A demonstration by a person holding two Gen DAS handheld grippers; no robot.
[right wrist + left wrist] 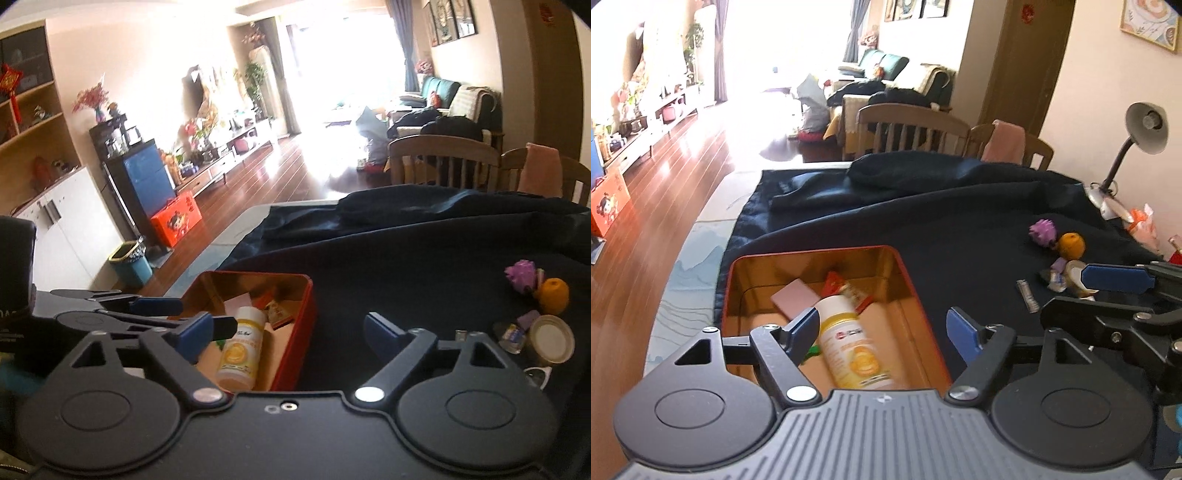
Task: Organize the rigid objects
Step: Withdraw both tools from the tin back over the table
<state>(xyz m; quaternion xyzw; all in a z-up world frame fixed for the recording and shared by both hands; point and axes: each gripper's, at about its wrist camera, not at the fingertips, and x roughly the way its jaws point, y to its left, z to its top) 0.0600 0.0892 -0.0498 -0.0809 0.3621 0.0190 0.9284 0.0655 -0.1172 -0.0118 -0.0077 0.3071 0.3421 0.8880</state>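
Tabletop (701,258): draped with a dark cloth (960,229); pale surface exposed along the left edge. Red tin (908,280), gold inside, is set near the cloth's left edge; a yellow-labelled bottle (849,339), pink card (794,295) and small packets are contained within. Purple toy (1042,230), orange fruit (1071,245), capped jar (550,339) and metal cylinder (1027,295) are grouped toward the right edge, a desk lamp (1145,129) behind. Left claw (882,328) and right claw (288,332): both spread, nothing gripped. Room: wooden chairs (905,129), wood floor (672,173), green sofa (886,64).
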